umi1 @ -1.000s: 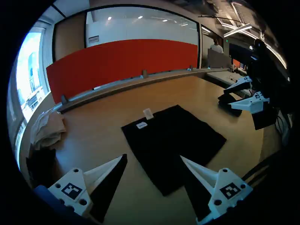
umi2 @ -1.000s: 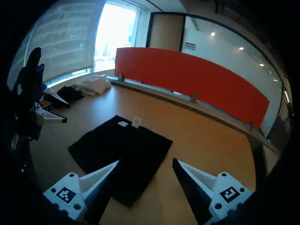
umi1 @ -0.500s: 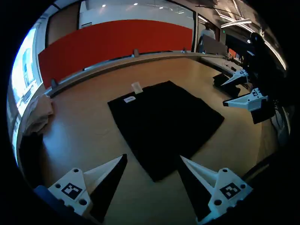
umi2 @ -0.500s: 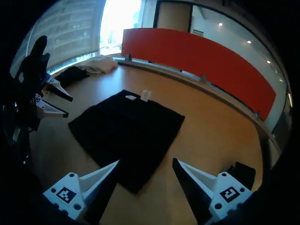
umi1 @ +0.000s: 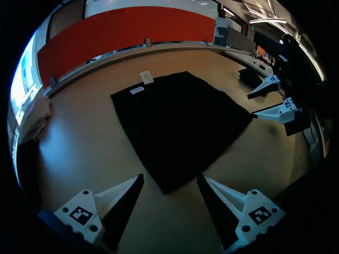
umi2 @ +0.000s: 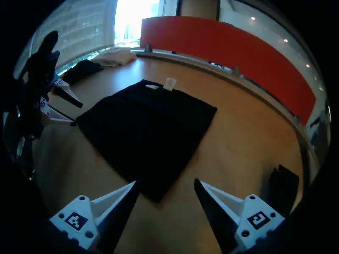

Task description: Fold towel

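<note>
While black towel (umi1: 178,114) lies flat on table (umi1: 80,139) | left claw (umi1: 169,175), right claw (umi2: 165,181) — both spread | pale cloths (umi2: 116,55) beyond

Wooden table (umi1: 84,139), red partition (umi1: 123,29) (behind).

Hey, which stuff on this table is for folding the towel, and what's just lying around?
For the job: black towel, left gripper, right gripper, jaws open.
Just lying about: beige cloth pile, dark cloth beside it, red partition.
</note>
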`<action>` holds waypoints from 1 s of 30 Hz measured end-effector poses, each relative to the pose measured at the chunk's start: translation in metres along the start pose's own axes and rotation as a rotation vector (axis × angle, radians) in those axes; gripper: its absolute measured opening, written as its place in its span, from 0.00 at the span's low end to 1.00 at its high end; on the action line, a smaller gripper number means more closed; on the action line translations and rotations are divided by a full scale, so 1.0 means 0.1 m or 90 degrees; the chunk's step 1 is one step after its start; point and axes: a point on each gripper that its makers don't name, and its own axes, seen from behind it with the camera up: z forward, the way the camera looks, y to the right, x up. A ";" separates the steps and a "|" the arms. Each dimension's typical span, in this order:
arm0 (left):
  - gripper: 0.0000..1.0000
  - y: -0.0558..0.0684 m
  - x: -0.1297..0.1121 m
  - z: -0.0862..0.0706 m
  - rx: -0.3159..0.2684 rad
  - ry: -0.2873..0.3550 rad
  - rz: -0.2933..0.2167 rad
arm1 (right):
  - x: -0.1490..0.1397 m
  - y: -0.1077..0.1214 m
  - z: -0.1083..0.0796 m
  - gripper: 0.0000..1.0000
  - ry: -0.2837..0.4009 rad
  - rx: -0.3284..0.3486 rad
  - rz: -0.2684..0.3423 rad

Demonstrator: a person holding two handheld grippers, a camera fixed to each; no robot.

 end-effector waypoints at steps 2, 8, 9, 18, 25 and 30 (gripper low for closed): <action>0.93 0.01 -0.04 0.02 -0.001 -0.010 0.000 | -0.03 -0.02 0.01 0.91 -0.004 0.004 0.001; 0.93 0.04 -0.11 0.06 0.001 -0.025 0.002 | -0.10 -0.03 0.02 0.85 -0.014 0.008 0.003; 0.92 0.04 -0.12 0.07 0.002 -0.027 0.001 | -0.11 -0.02 0.02 0.83 -0.015 0.008 0.004; 0.67 0.05 -0.13 0.10 0.009 -0.038 -0.009 | -0.15 -0.03 0.01 0.68 -0.018 0.015 0.002; 0.64 0.04 -0.13 0.09 0.010 -0.045 -0.025 | -0.19 -0.07 0.03 0.64 -0.025 0.023 0.003; 0.61 0.03 -0.14 0.10 0.014 -0.048 -0.021 | -0.24 -0.10 0.04 0.57 -0.035 0.028 -0.002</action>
